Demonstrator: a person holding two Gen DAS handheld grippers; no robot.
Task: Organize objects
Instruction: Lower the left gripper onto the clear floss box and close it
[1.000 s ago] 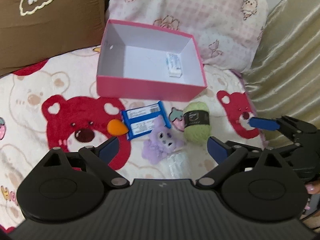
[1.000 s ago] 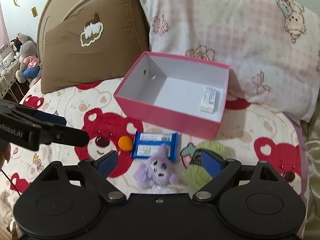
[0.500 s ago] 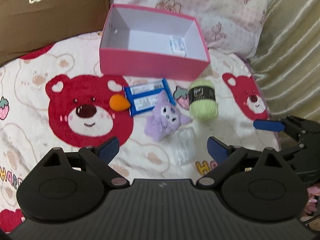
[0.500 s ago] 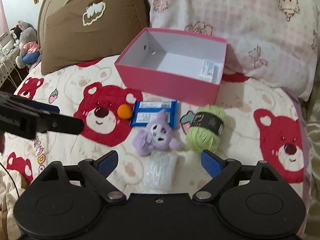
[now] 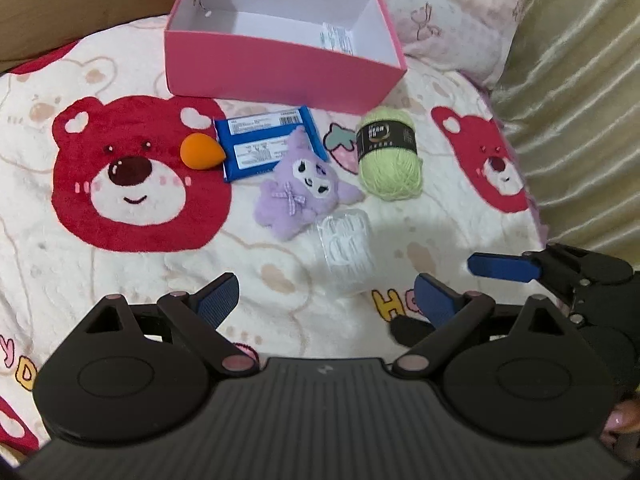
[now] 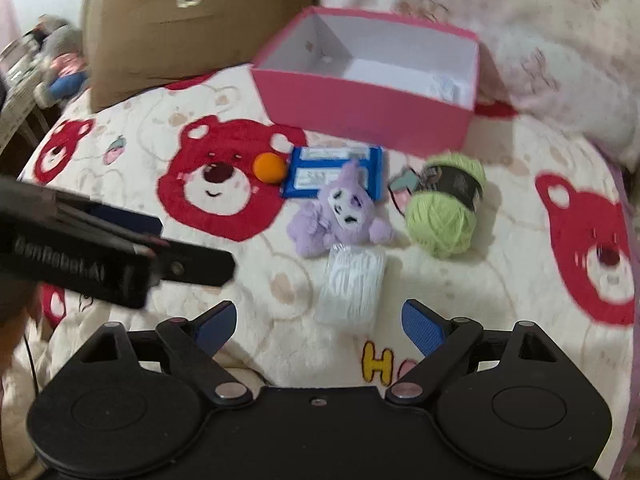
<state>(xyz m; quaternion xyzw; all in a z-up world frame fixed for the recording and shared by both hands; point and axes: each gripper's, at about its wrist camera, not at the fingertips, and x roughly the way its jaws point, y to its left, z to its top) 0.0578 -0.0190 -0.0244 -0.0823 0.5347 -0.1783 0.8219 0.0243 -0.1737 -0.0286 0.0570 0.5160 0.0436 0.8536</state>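
A pink box (image 5: 280, 68) with a white inside stands open on the bed, a small white packet (image 5: 336, 38) in its right end. In front of it lie an orange teardrop sponge (image 5: 198, 152), a blue wrapped packet (image 5: 260, 142), a purple plush toy (image 5: 300, 192), a ball of green yarn (image 5: 390, 156) and a clear plastic packet (image 5: 346, 248). My left gripper (image 5: 326, 298) hangs open above the blanket just short of the clear packet. My right gripper (image 6: 320, 320) is open too, close behind that clear plastic packet (image 6: 354, 284). Nothing sits between either pair of fingers.
A bear-print blanket (image 5: 120, 184) covers the bed. A brown pillow (image 6: 180, 20) and a pink checked pillow (image 6: 540, 40) lean behind the box. A shiny beige curtain (image 5: 580, 100) hangs at the right. Soft toys (image 6: 56, 72) sit off the bed's far left.
Both grippers have come down and forward toward the objects, which now look larger and closer. The clear packet has come into full view. Both stay open.
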